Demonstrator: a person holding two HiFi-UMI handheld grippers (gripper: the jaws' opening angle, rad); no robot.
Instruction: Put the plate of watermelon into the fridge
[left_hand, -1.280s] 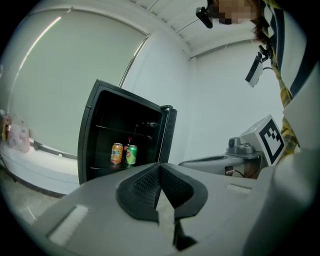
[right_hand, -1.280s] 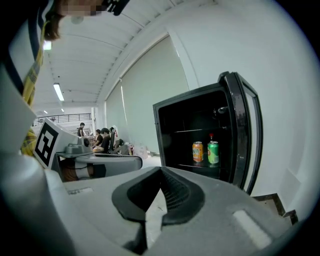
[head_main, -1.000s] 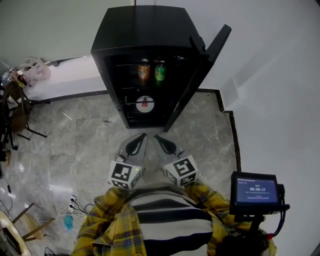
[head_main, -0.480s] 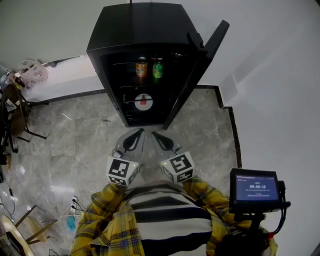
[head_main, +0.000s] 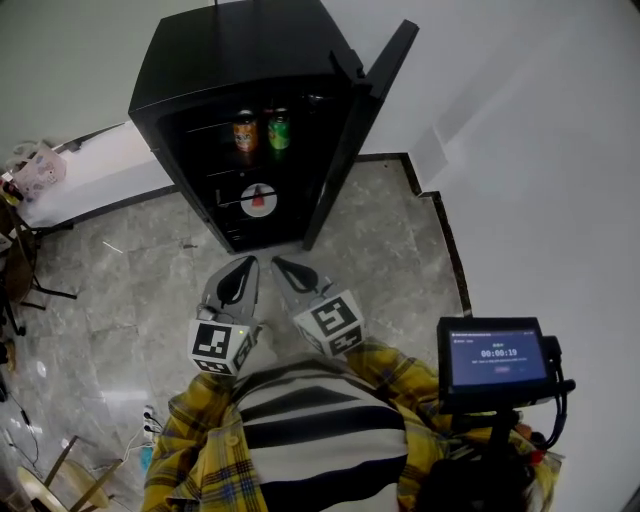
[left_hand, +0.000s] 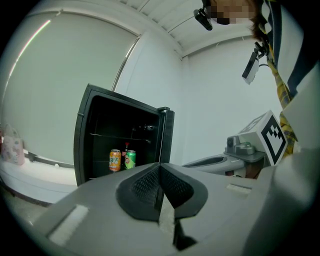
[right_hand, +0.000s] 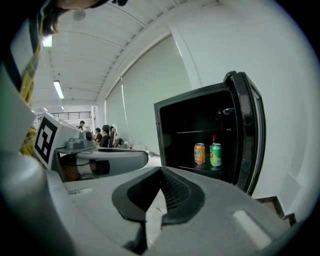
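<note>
Plate of watermelon (head_main: 259, 198) sits on the lower shelf of the fridge (head_main: 230, 60); placing looks done. Left gripper (head_main: 245, 264), right gripper (head_main: 279, 264) both pressed together, empty, near. Next likely: swing right-side door (head_main: 362, 125) closed.

From our head we look steeply down on the open fridge (head_main: 240, 70), some way off. The cameras on our left claw (head_main: 240, 263) and right claw (head_main: 281, 264) sit low, facing it nearly level; all three share its inside.
</note>
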